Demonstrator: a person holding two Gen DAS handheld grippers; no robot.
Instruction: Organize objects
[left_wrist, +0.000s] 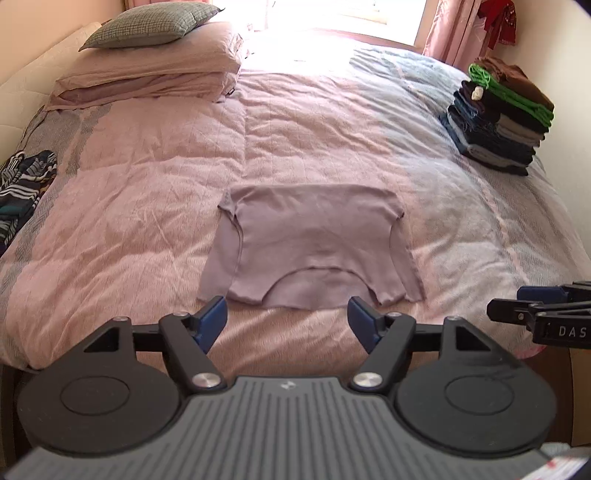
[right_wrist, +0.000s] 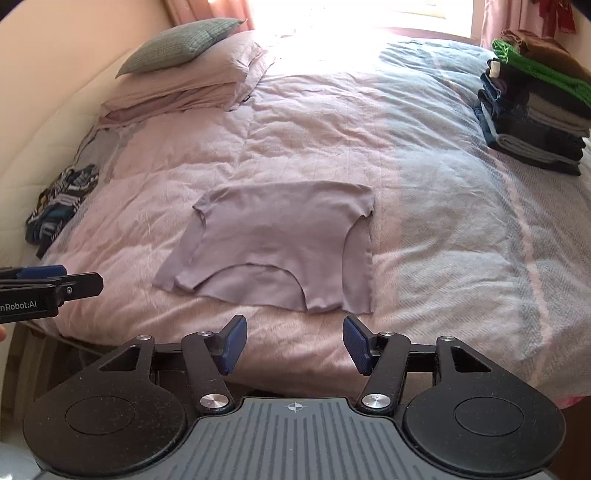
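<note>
Fold step in hand: lilac top (left_wrist: 310, 243) lies half-folded mid-bed, well short of the folded clothes stack (left_wrist: 498, 122); left hand-held gripper (left_wrist: 288, 319) and right hand-held gripper (right_wrist: 293, 343) both spread, empty; next likely regrasping its near hem.

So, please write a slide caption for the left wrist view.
Open left gripper above a half-folded mauve top on the bed, folded clothes stack behind.

The right gripper (right_wrist: 293, 345) hangs with jaws apart and empty; a lilac shirt (right_wrist: 273, 243) lies flat on the bed (right_wrist: 443, 229) just ahead.
</note>
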